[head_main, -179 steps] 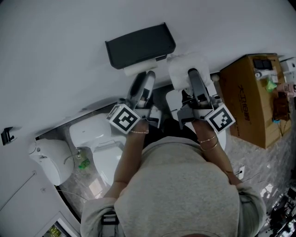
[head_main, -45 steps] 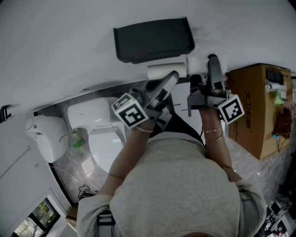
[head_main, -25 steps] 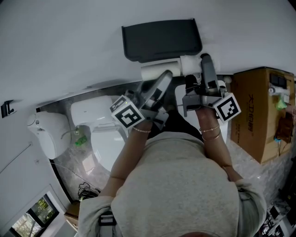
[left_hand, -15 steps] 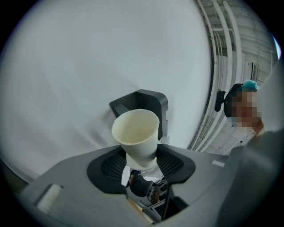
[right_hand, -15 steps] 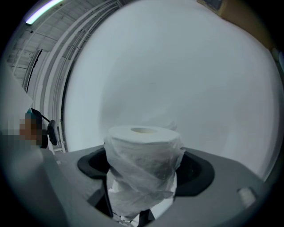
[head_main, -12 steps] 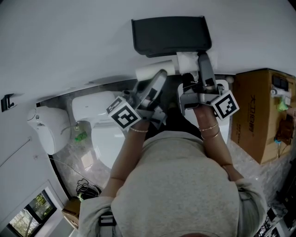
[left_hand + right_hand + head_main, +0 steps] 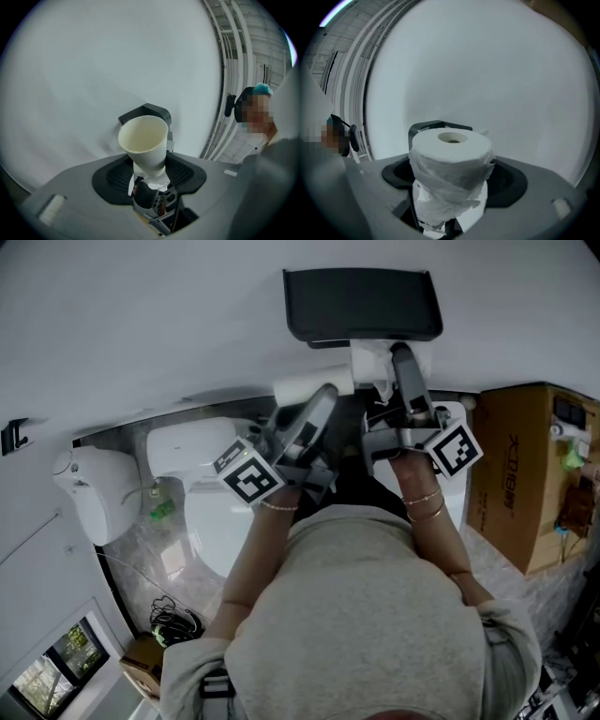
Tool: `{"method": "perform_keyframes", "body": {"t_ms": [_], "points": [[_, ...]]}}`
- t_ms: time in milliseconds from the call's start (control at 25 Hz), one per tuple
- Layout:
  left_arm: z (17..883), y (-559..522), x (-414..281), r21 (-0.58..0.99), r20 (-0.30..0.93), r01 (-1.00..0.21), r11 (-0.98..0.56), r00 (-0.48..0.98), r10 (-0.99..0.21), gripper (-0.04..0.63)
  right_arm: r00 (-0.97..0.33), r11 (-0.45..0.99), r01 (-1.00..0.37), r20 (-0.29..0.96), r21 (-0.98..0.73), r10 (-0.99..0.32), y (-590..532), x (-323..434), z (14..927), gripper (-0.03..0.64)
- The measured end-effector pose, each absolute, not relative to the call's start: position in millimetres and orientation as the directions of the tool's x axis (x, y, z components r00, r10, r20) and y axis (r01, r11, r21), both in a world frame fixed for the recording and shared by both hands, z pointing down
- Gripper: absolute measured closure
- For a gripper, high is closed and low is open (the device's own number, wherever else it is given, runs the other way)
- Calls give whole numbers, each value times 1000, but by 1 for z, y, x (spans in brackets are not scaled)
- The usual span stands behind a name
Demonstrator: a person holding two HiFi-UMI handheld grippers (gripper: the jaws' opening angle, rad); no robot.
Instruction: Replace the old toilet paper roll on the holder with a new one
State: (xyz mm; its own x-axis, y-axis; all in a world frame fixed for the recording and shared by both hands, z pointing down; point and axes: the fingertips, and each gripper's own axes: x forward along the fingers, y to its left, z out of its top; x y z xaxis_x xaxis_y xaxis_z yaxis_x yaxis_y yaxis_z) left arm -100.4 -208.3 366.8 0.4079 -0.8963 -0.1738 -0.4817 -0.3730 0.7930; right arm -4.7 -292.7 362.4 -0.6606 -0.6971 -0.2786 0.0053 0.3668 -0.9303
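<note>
Left gripper [image 7: 321,397] is pinching the empty tube [image 7: 143,140]; right gripper [image 7: 400,357] is clamping the fresh roll [image 7: 451,157] close beside the black holder [image 7: 361,304].

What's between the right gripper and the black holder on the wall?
The new toilet paper roll, gripped by the right gripper, loose paper hanging round it. The right gripper view shows it in front of the black holder.

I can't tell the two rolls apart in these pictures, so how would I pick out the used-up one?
Start at the black holder on the white wall. Just below it the person's two grippers each hold something; the left gripper clamps the used-up roll. Unlike the full roll in the right gripper, it is a bare, hollow tube with no paper left.
</note>
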Motion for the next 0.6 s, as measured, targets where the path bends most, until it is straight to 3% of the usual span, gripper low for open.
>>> {"method": "perform_keyframes", "body": {"t_ms": [600], "points": [[366,-201,-101,789,-168,-501,-356,381,-909,382,-727,343,5,-239,-939,-643,-288,-19,372,190]]}}
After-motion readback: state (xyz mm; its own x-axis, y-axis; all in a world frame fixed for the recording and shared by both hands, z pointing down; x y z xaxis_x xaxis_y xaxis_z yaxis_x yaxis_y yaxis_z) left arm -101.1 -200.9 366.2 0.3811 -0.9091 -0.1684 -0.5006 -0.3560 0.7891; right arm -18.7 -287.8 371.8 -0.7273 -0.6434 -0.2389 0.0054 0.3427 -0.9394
